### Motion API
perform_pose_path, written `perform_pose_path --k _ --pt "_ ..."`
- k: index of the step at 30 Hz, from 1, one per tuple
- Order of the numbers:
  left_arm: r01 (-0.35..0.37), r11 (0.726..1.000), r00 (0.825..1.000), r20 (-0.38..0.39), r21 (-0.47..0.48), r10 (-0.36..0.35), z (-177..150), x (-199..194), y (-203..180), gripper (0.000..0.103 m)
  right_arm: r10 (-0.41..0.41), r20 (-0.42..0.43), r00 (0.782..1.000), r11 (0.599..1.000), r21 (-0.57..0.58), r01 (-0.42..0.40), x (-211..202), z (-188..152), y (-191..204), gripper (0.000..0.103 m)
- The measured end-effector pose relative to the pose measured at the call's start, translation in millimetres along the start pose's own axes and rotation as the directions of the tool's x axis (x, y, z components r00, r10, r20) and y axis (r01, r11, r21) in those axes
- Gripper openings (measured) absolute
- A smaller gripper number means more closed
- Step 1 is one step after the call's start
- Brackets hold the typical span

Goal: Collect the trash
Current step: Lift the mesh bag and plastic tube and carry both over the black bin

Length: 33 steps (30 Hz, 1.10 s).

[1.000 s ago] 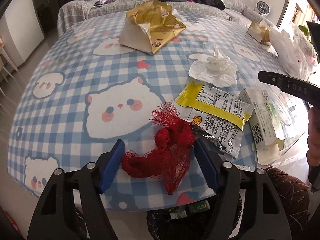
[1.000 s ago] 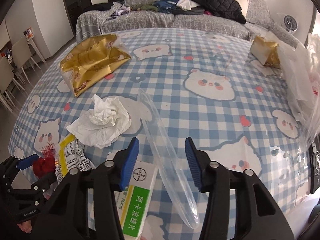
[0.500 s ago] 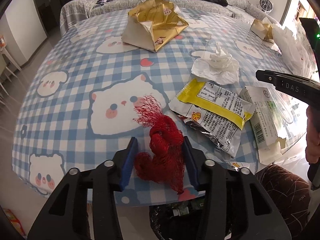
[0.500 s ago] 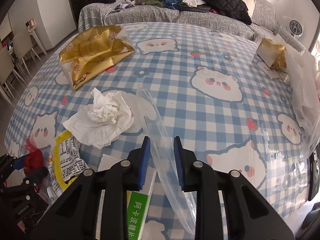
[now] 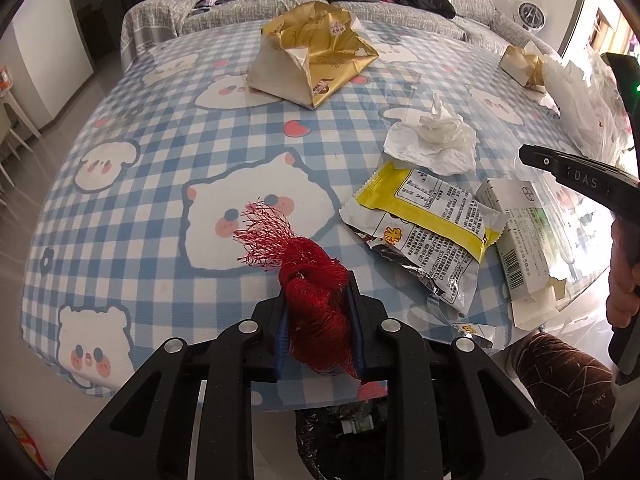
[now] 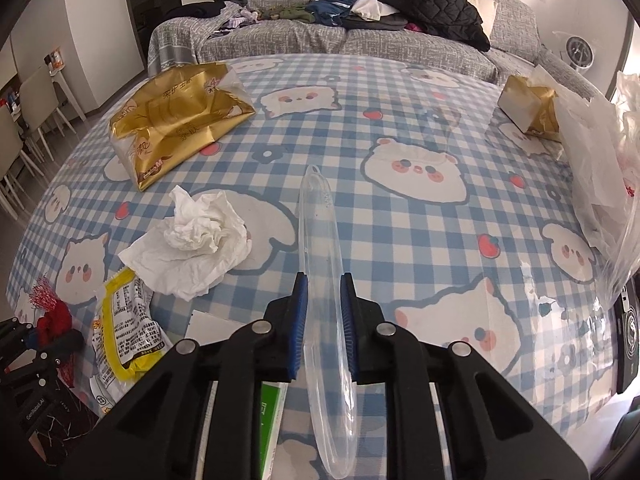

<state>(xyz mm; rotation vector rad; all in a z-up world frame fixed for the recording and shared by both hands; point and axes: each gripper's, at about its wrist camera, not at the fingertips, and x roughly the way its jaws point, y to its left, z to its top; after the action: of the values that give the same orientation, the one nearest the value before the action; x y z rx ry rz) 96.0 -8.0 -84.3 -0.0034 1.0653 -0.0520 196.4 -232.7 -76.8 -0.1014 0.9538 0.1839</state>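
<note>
Green-and-white carton: largely hidden beneath the right gripper, its print unreadable; in the left wrist view its near flap runs past the table edge. Bin under the table: only a dark sliver shows between the left gripper's arms, contents too dim to identify. White plastic bag: cut off by the right frame edge; snack wrapper: text too small to read, lower end hidden by the left gripper in the right wrist view.

Checked bear-print tablecloth, grey sofa heaped with clothes, small fan
</note>
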Motion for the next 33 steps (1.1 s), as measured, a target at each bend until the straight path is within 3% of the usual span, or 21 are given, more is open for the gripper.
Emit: perform_pose_path --k 1,2,3,7,13,15,17,27,33 --pt "0.001 1.0 1.0 0.003 0.0 -0.001 0.3 -1.1 -0.2 0.023 0.002 0.001 1.0 1.0 0.003 -0.002 -0.7 -0.1 -0.8 0.014" --pt "0.003 1.0 1.0 0.007 0.001 -0.003 0.4 -2.8 -0.4 0.023 0.0 0.006 1.0 1.0 0.003 0.0 -1.9 -0.5 -0.9 0.003" --pt "0.002 1.0 1.0 0.01 0.003 -0.002 0.5 -4.2 -1.0 0.023 -0.007 0.013 1.0 1.0 0.0 0.007 -4.0 -0.2 -1.1 0.0" --pt "-0.004 1.0 1.0 0.015 0.003 0.004 1.8 -6.2 -1.2 0.023 -0.017 -0.005 1.0 1.0 -0.005 0.017 -3.4 -0.9 0.2 0.0" --pt "-0.009 1.0 1.0 0.012 -0.003 0.009 0.7 -4.9 2.0 0.023 -0.019 -0.014 1.0 0.999 0.045 0.019 1.0 -1.9 -5.4 0.004" --pt "-0.01 1.0 1.0 0.014 -0.012 0.01 0.7 -4.7 4.1 0.023 -0.02 -0.018 1.0 0.998 0.054 0.021 2.3 -0.1 -5.8 0.016" --pt "-0.01 1.0 1.0 0.016 -0.013 0.01 0.7 -4.7 4.8 0.023 -0.013 -0.019 1.0 0.998 0.063 0.014 2.6 1.7 -5.3 0.019" --pt "-0.009 1.0 1.0 0.025 -0.008 0.009 4.8 -5.7 5.8 0.023 0.013 -0.059 0.998 0.999 0.05 -0.01 11.7 8.4 10.0 0.027" --pt "-0.011 1.0 1.0 0.024 -0.01 0.011 5.5 -6.0 7.2 0.023 0.004 -0.1 0.995 0.998 0.063 0.003 24.2 6.7 9.8 0.024"
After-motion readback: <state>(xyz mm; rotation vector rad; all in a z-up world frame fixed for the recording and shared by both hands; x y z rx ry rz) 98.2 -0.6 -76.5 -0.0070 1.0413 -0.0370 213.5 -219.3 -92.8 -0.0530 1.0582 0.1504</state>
